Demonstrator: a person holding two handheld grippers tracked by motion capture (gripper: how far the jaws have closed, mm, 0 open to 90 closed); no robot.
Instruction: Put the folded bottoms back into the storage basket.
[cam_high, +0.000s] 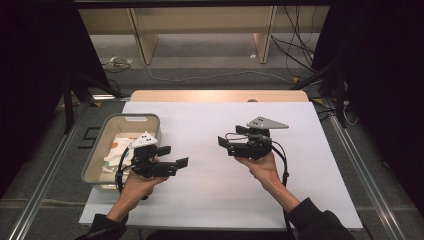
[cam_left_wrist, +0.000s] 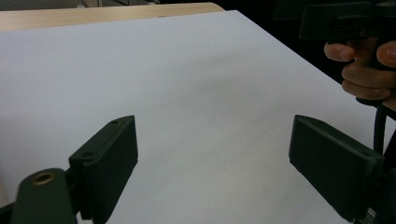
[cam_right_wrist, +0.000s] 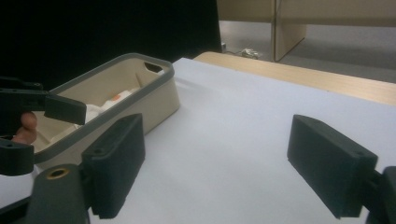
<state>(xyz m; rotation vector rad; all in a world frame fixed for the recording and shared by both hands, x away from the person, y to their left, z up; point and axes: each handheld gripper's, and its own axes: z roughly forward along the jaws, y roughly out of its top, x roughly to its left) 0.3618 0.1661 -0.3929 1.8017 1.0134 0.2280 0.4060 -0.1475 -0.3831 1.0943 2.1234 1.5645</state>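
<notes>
Left tool (cam_high: 175, 156): black two-jaw hand-held unit with a grey three-cornered plate on top, jaws well apart, nothing between them. Held above the white sheet, just beside the right rim of the bin, jaws pointing toward the middle of the tabletop. The left gripper view looks along the jaws at bare white surface.

Right tool (cam_high: 229, 139): same build, jaws also spread wide and empty. Held over the middle-right of the sheet, jaws pointing left toward the bin. The two tools face one another, well apart.

Beige rectangular plastic bin with grey rim (cam_high: 98, 149): stands on the left edge of the tabletop (cam_high: 210, 200), partly overhanging the white sheet. Seen past the jaws in the right gripper view (cam_right_wrist: 161, 100).

Crumpled white cloth with an orange mark (cam_high: 116, 152): lies inside the bin, on its floor, touching neither tool. In the right gripper view it shows as pale folds behind the near wall (cam_right_wrist: 109, 103). How many pieces it is I cannot tell.

Judgement on step: both tools are empty and clear of the bin, so this reads as a neutral pose between grasps; the cloth is the only loose thing in reach. If it is to come out, the left tool is nearer: it would need to turn back over the rim, tip jaws downward, descend onto a raised fold and close. The bin wall is high, so approach should be from above.
</notes>
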